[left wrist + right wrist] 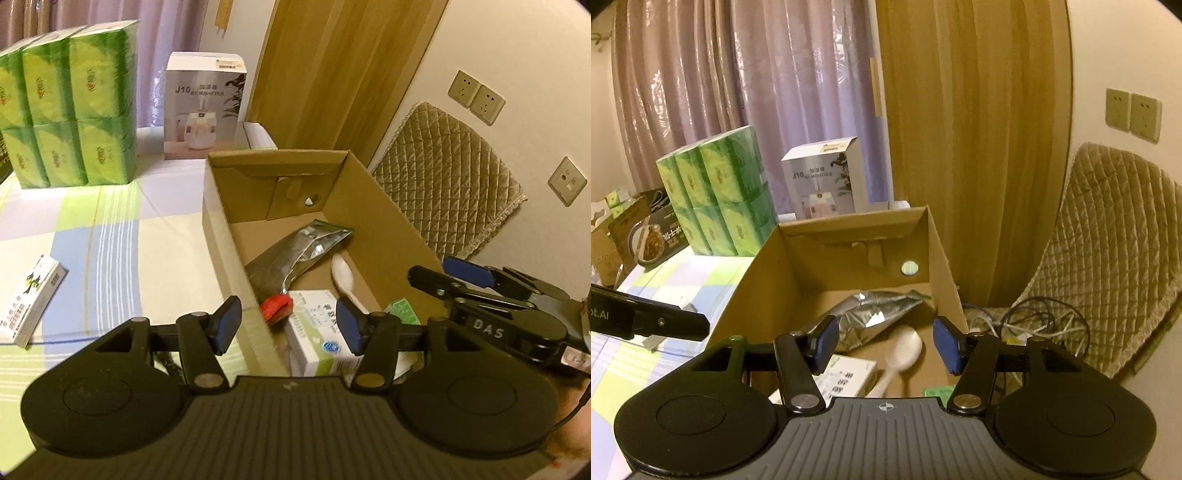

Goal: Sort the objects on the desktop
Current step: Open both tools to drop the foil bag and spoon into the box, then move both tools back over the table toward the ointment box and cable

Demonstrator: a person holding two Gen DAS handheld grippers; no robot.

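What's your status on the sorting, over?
Left gripper and right gripper open, empty. Spoon in cardboard box. Small box left on table. Nothing blocking.

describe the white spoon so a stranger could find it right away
Look inside the open cardboard box on the checked tablecloth. On its floor, just beside the crumpled silver foil pouch, lies the white plastic spoon. It is the only smooth, rounded white thing there; its neighbours are printed cartons.
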